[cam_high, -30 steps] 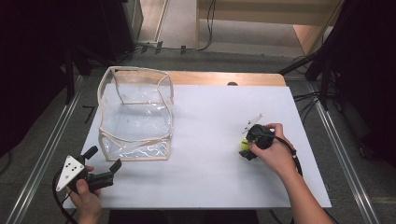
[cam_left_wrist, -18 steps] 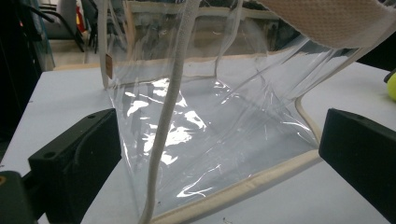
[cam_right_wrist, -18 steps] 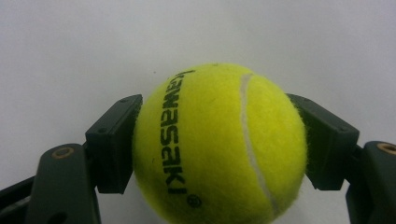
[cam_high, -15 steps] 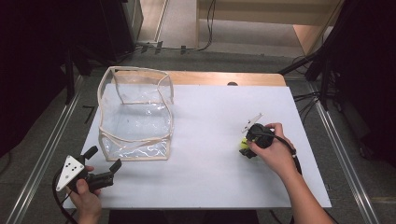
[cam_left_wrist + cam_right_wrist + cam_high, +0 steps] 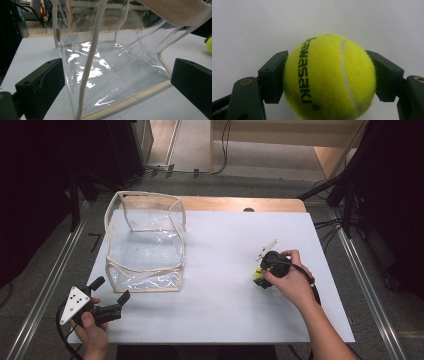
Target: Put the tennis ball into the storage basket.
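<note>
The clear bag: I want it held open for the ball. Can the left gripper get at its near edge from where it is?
Probably yes: the left gripper is open, facing the clear bag, with only bare table between them.

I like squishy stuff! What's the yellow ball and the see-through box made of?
Tennis ball: fuzzy yellow felt, probably over rubber; fine hairs and a white seam show. Bag: clear, shiny soft plastic, probably vinyl, judging by wrinkles and glare, with cream woven fabric edging.

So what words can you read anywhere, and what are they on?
"KAWASAKI", with a small circled mark after it: black letters on the yellow tennis ball, seen upside down in the right gripper view.
Small tag on the clear bag: too blurred to read.
</note>
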`<state>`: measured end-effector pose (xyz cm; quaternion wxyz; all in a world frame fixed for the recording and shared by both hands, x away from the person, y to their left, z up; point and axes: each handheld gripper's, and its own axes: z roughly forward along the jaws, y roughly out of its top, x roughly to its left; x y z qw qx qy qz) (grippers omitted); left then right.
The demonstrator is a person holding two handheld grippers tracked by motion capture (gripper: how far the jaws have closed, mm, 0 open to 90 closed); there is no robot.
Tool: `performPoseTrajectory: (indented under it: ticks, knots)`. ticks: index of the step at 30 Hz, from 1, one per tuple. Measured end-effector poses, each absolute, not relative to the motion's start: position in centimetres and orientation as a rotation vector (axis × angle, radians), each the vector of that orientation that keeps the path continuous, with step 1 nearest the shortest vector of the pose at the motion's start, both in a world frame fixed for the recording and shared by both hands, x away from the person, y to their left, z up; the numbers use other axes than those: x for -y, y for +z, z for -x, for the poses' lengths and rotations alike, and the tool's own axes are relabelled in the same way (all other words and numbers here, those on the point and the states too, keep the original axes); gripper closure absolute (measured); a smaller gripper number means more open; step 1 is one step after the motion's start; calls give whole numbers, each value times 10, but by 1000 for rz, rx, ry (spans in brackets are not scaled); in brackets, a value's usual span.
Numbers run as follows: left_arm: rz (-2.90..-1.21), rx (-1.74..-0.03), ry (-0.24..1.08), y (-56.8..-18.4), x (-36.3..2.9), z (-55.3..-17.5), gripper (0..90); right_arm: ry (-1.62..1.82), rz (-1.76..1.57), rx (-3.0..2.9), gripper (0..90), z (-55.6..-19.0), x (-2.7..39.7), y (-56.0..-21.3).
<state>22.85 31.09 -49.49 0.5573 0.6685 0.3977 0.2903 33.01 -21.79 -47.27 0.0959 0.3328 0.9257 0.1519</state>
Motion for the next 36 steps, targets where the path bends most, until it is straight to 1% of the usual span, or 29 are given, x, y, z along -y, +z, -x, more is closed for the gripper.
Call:
performPoseTrajectory:
  ticks: [36]
  knots:
    - [-1577, -938, 678, -495, -311, -229, 0, 499, -880, -2805, 226, -342, 169, -462]
